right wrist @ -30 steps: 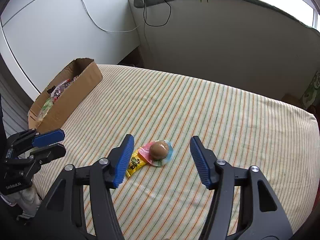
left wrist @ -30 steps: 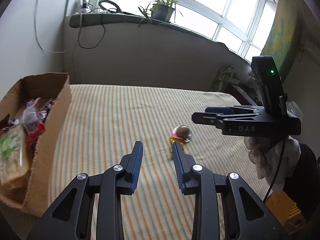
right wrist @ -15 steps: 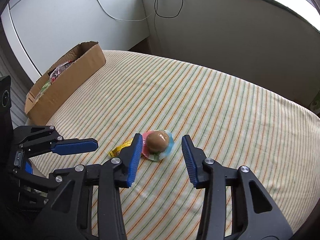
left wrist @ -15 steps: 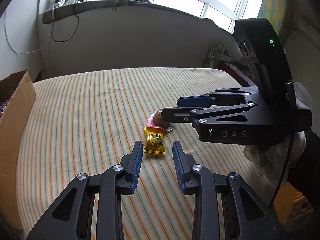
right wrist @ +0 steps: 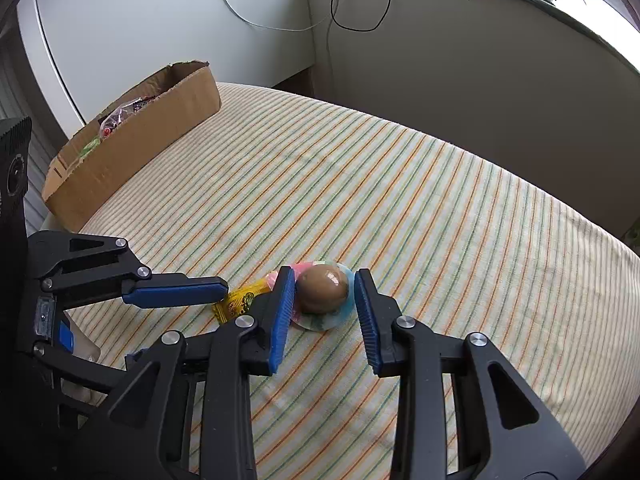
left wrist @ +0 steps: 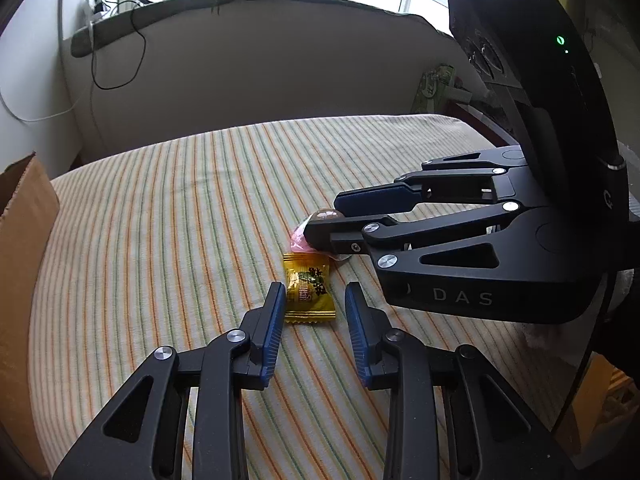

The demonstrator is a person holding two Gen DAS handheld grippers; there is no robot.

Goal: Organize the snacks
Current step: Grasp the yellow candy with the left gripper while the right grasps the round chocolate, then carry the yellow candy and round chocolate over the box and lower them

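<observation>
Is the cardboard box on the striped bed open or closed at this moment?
Open. In the right wrist view the cardboard box has no lid or folded flaps over its top, and snack packets show inside above the rim.

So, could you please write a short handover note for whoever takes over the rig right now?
Left gripper: open, fingers either side of the yellow candy packet, not gripping.
Right gripper: fingers have just been closing around the brown egg-shaped snack; a gap still shows on its right side.
Both lie side by side on the striped cloth.
Cardboard box already holds snacks.
Left: grasp both, put them in the box.
</observation>
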